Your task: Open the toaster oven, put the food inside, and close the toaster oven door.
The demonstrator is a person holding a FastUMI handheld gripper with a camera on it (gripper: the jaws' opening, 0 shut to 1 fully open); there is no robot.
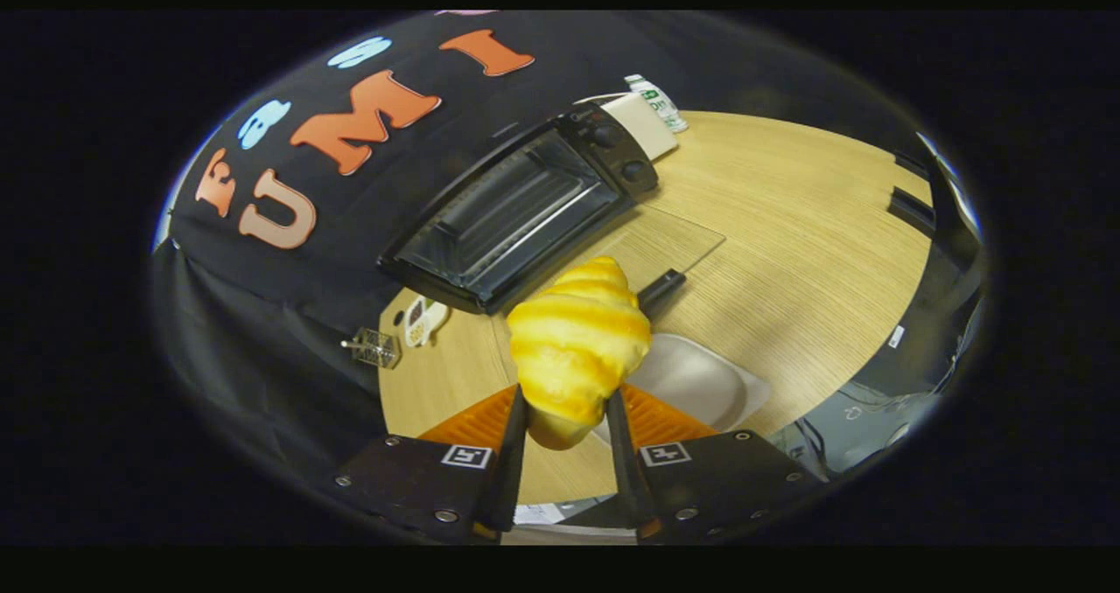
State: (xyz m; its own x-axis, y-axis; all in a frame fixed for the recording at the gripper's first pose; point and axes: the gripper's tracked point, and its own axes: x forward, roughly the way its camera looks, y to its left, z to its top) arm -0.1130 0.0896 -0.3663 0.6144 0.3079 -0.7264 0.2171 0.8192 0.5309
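Note:
A golden croissant [577,331] is held up between my fingers, and my gripper [566,394] is shut on its lower end. Beyond it the black toaster oven [516,212] stands on the wooden table [787,252] against the booth wall. Its glass door [674,241] lies folded down flat toward me, and the dark handle [661,289] shows just past the croissant's tip. The oven's cavity is open, with a rack visible inside. Two knobs [621,151] sit on the oven's right end.
A pale grey plate [704,379] lies on the table just under and right of the croissant. A white bottle [656,101] stands behind the oven. A small wire object [376,348] and a small white item [426,317] lie by the oven's left corner.

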